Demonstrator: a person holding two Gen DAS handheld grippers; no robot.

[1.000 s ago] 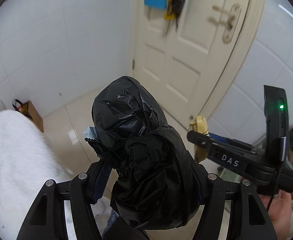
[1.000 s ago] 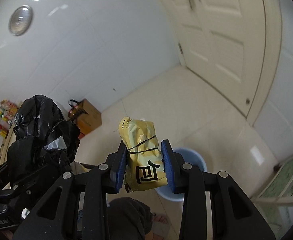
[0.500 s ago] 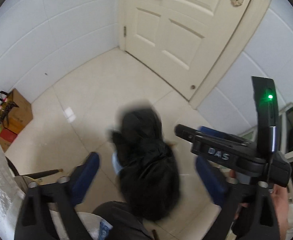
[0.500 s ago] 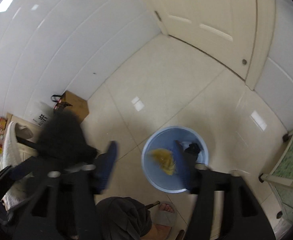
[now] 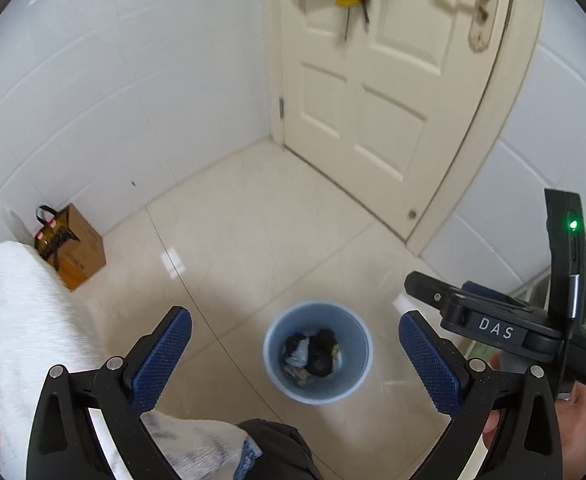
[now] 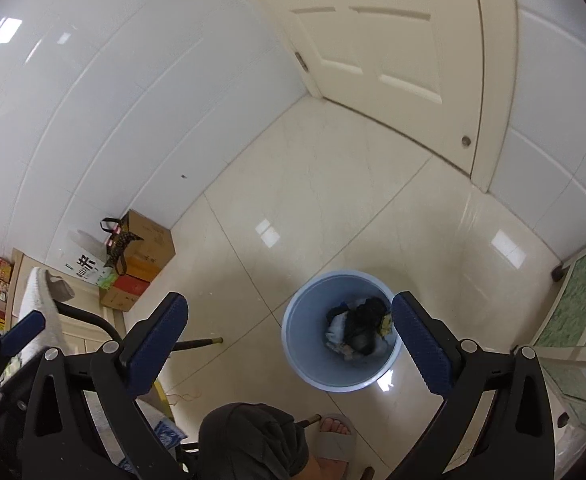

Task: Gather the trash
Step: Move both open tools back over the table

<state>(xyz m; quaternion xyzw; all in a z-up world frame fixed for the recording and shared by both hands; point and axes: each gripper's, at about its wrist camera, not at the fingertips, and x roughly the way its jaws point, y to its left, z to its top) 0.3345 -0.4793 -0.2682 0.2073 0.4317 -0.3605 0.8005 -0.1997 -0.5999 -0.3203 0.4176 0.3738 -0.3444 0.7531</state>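
A light blue bin [image 5: 347, 384] stands on the tiled floor below both grippers. Inside it lie a crumpled black bag [image 5: 321, 354] and a small yellow packet [image 6: 385, 322], with some pale scraps beside them. My left gripper [image 5: 293, 314] hangs above the bin [image 6: 305, 344]; its jaws are opening wide, with nothing between them. My right gripper [image 6: 289, 297] hovers just left of the bin, its jaws opening too, and holds nothing. The black bag [image 6: 363, 320] rests at the bottom of the bin.
A brown cardboard box [image 5: 81, 248] with a handled bag stands by the white tiled wall. A cream door [image 5: 373, 100] closes the far corner. A white towel [image 5: 21, 320] is at the left. The person's knee [image 6: 249, 440] and slippered foot [image 6: 333, 440] are near the bin.
The left gripper let go of the black bag and the right let go of the yellow packet. Both fell into the blue bin. Both pairs of jaws spread wide.
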